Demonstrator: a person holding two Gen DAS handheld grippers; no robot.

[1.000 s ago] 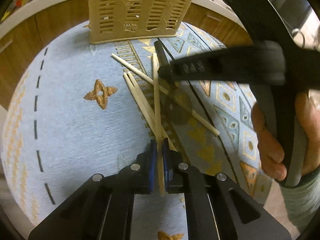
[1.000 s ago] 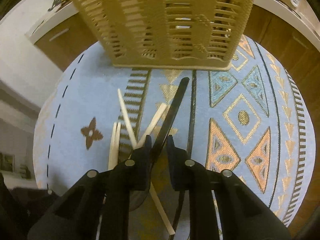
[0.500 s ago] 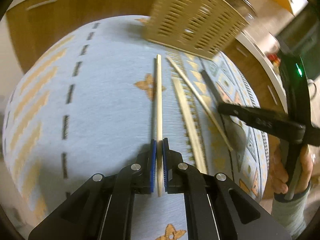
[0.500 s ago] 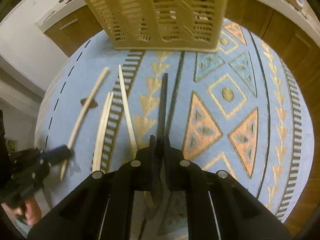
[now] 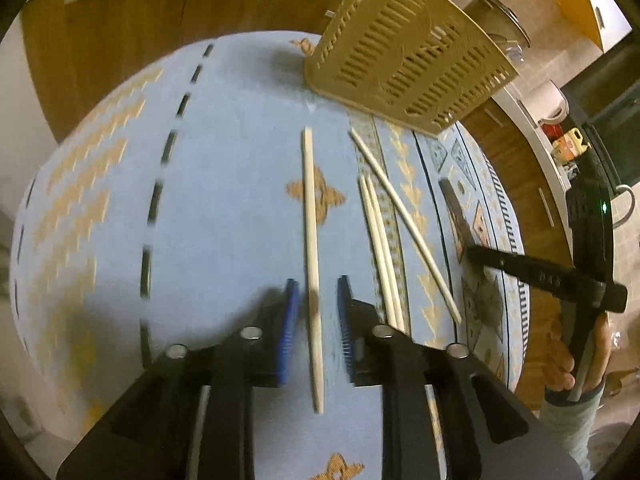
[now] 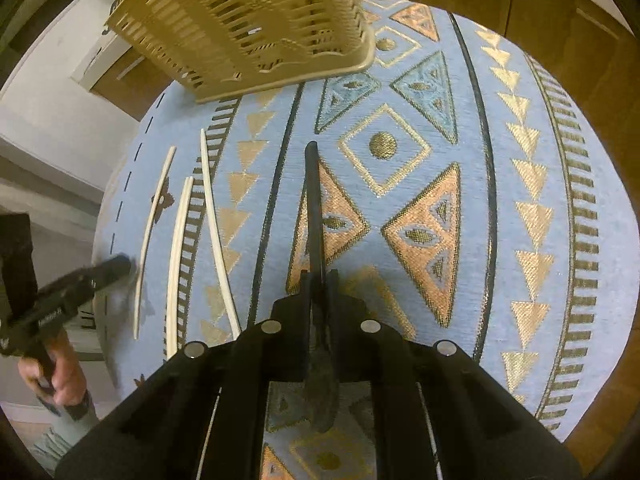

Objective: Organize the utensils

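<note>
My left gripper (image 5: 318, 284) hovers over the blue patterned tablecloth (image 5: 220, 200) and its jaws are opening. A pale wooden chopstick (image 5: 310, 220) lies between the blue pads, which do not press on it. To its right lie a pair of chopsticks (image 5: 378, 248) and a single slanted one (image 5: 404, 224). My right gripper (image 6: 319, 280) is shut on a black spoon (image 6: 314, 200), whose handle points toward the tan slotted utensil basket (image 6: 256, 24). In the left wrist view the right gripper (image 5: 476, 254) is at the far right. The left gripper (image 6: 116, 266) shows at the left of the right wrist view.
The basket (image 5: 408, 68) stands at the far side of the round table. Wooden cabinet fronts (image 5: 120, 40) curve behind it, and a counter with jars (image 5: 560, 140) is at the right. A hand (image 5: 568, 364) grips the right tool's handle.
The left gripper carried one chopstick to the left, away from the crossed pile, and its jaws have now parted. The right gripper drew the black spoon off to the right, clear of the chopsticks.
</note>
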